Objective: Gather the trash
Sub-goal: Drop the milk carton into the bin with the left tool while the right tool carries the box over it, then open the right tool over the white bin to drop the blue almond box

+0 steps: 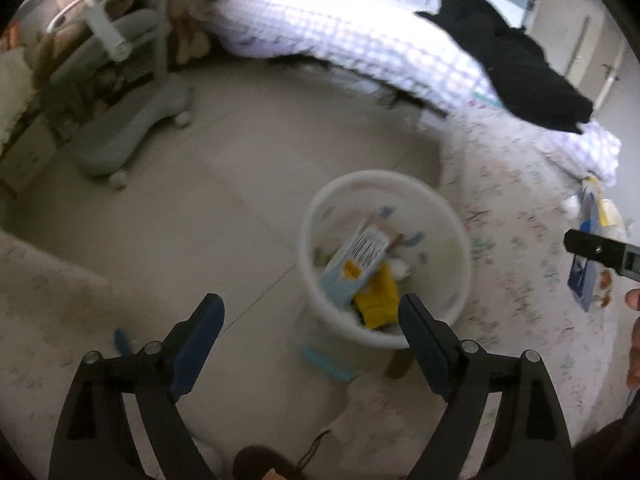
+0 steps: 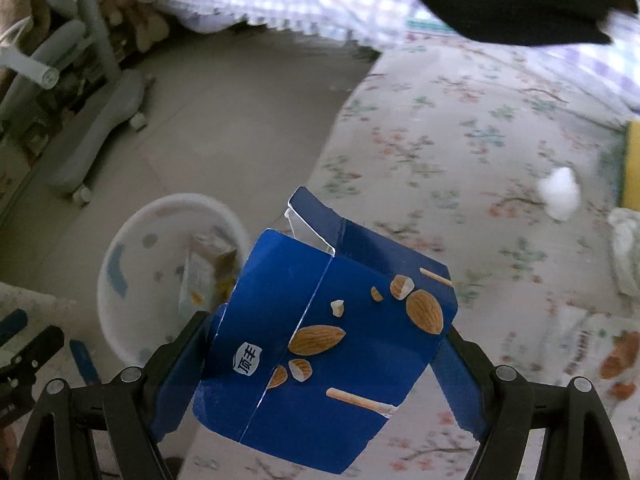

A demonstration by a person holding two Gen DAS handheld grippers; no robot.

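Observation:
A white trash bin [image 1: 316, 216] stands on the floor beside the bed, holding a pale blue carton [image 1: 352, 264] and a yellow wrapper [image 1: 378, 300]. My left gripper [image 1: 310, 332] is open and empty just above the bin's near rim. My right gripper [image 2: 324, 344] is shut on a blue almond-snack box [image 2: 320, 320], held above the flowered bedsheet, right of the bin [image 2: 132, 240]. The box also shows at the right edge of the left wrist view [image 1: 586, 280]. A white crumpled tissue [image 2: 558, 192] lies on the bed.
A grey wheeled chair base [image 1: 132, 136] stands on the tiled floor at the left. A checked quilt [image 1: 340, 28] and black clothing [image 1: 516, 64] lie on the bed. A yellow item [image 2: 632, 164] and white wrapper [image 2: 626, 252] lie at the bed's right.

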